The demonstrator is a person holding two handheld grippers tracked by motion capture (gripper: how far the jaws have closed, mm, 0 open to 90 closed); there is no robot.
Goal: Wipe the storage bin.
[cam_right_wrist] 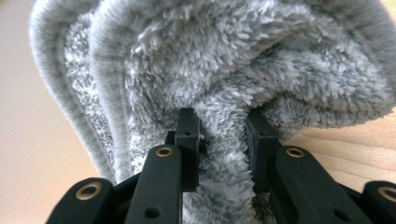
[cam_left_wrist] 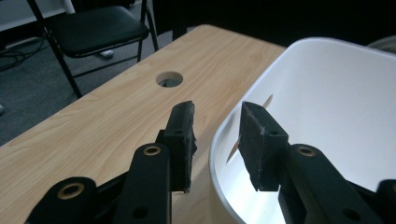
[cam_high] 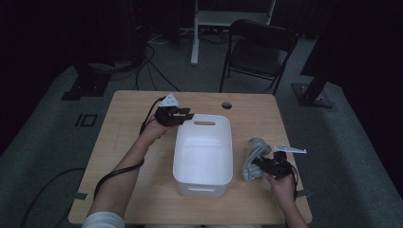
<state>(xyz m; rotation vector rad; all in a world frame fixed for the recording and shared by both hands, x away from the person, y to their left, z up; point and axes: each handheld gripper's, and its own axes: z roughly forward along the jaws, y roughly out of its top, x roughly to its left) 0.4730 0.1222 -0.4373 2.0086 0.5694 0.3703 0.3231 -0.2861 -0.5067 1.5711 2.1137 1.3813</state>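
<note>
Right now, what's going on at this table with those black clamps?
A person holds a two-jaw gripper in each hand. The right gripper is pinching a fluffy grey towel lying on the wooden table, right of a white plastic bin. The left gripper straddles the bin's rim at its far corner without squeezing it.

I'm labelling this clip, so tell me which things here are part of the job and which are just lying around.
Part of the job:
- grey towel, pinched by the right gripper
- white tub, its rim between the left gripper jaws
- table

Lying around:
- folding chair
- floor cables
</note>
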